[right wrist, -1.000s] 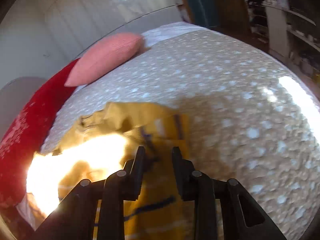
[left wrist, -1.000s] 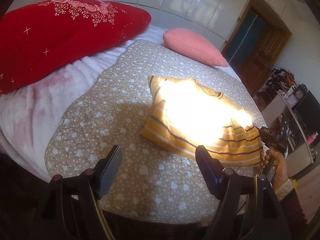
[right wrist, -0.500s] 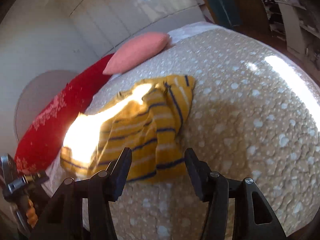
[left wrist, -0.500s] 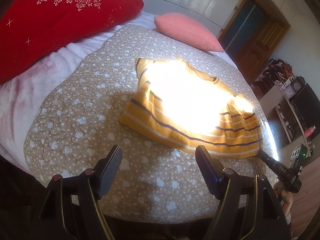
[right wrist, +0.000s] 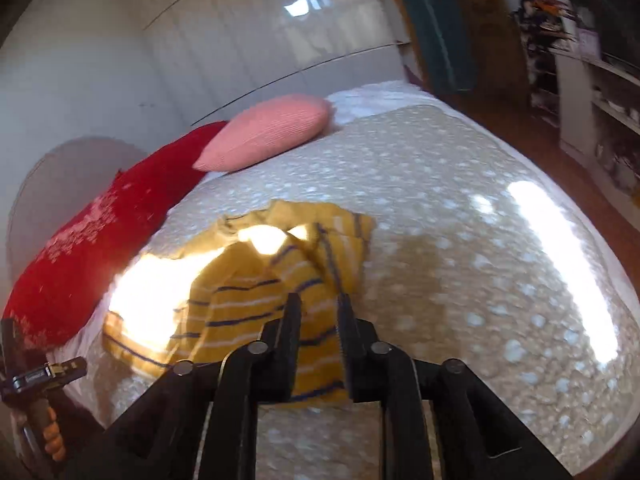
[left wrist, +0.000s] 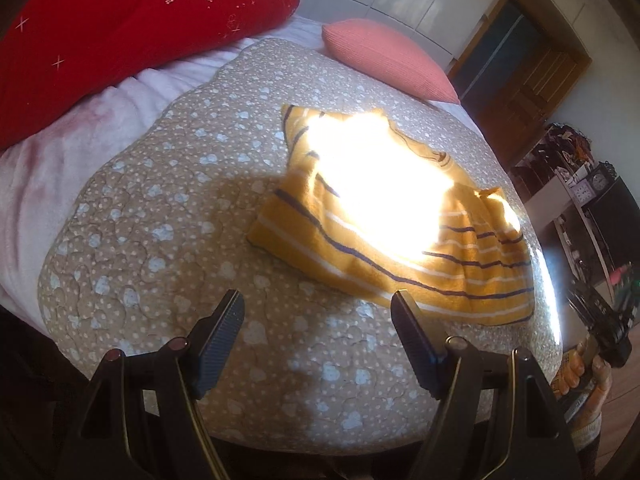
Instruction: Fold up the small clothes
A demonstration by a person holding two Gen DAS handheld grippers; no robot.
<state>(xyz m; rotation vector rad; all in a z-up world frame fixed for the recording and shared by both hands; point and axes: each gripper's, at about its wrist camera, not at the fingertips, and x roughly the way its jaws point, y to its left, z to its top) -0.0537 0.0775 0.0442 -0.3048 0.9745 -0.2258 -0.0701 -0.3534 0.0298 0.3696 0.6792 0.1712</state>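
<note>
A: Bed (left wrist: 168,264), patterned cover: yellow striped garment (left wrist: 304,240) lying crumpled at centre, part lost in sun glare. Risks?

B: Right gripper (right wrist: 318,308): fingers narrowed over garment hem, whether pinching cloth impossible to tell. Likely to catch one layer only, dragging the garment askew. Left gripper (left wrist: 316,344): fingers spread wide, empty, short of the near edge.

A: Writing, labels?

B: None legible; clock (left wrist: 599,181) face too small.

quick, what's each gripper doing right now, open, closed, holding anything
Left gripper: open, holding nothing, short of the shirt.
Right gripper: jaws narrowed over the shirt's near edge; cannot tell if it is clamped.
</note>
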